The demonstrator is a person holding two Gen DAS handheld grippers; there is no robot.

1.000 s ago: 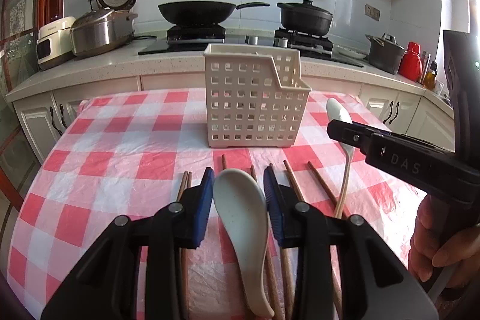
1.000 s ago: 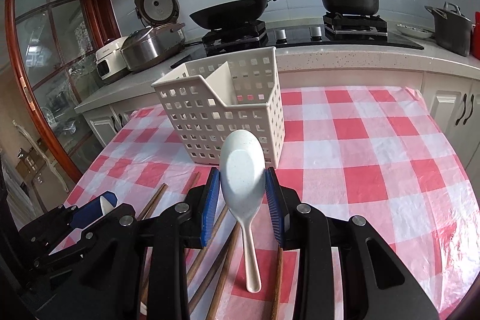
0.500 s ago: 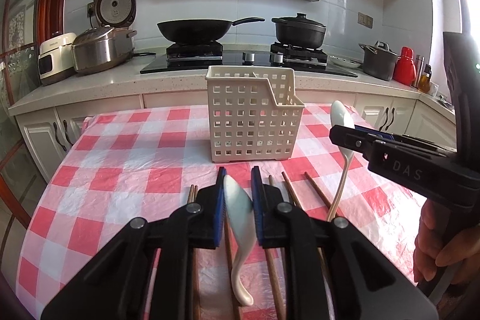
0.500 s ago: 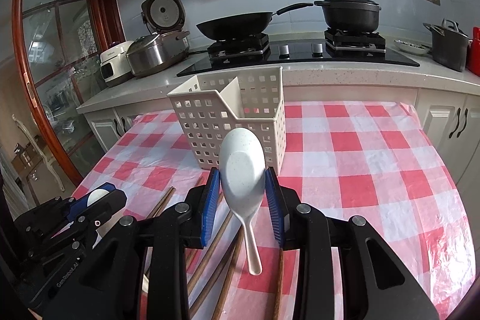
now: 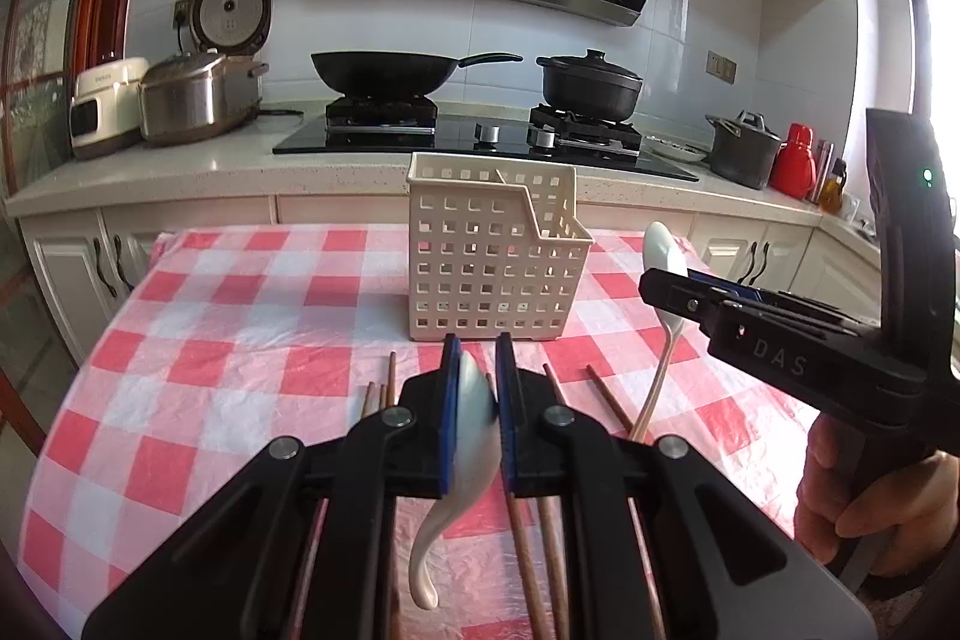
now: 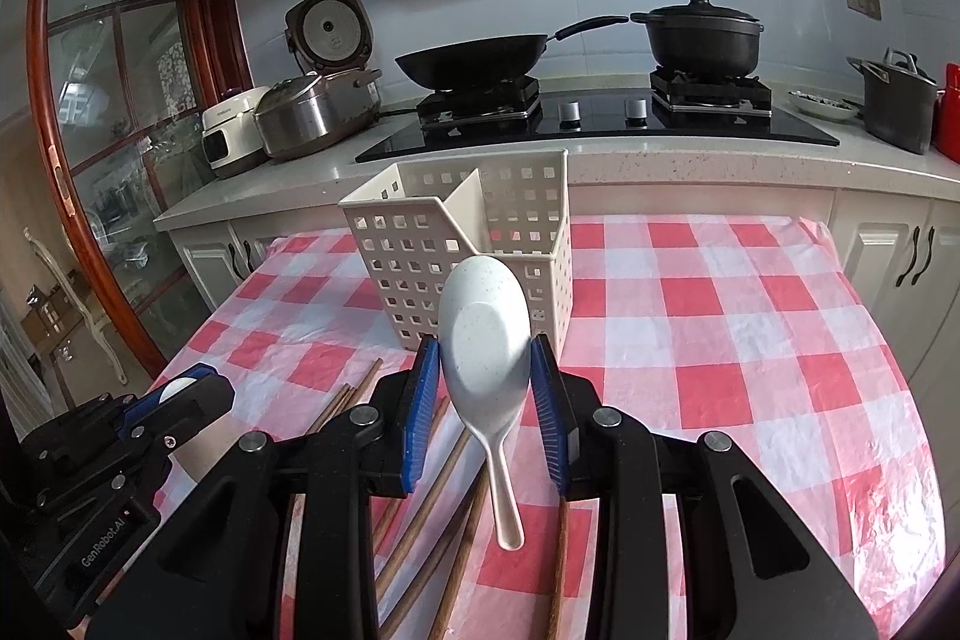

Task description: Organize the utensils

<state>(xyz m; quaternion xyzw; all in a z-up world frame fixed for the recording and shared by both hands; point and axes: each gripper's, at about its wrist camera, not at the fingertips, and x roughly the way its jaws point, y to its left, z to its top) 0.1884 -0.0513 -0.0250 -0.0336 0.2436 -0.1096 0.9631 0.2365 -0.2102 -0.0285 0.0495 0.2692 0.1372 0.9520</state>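
Observation:
My left gripper is shut on a white ceramic soup spoon, gripped edgewise by its bowl, handle hanging down above the table. My right gripper is shut on a second white spoon, bowl up and handle down; it also shows in the left wrist view. A cream perforated utensil basket with an inner divider stands upright ahead on the checked cloth, also in the right wrist view. Several brown wooden chopsticks lie loose on the cloth under both grippers.
The table wears a red-and-white checked cloth. Behind it runs a kitchen counter with a wok, a black pot, rice cookers and a red flask. A hand holds the right gripper.
My left gripper closed on the spoon that lay flat between its jaws and lifted it off the cloth. Both grippers rose, each holding its spoon.

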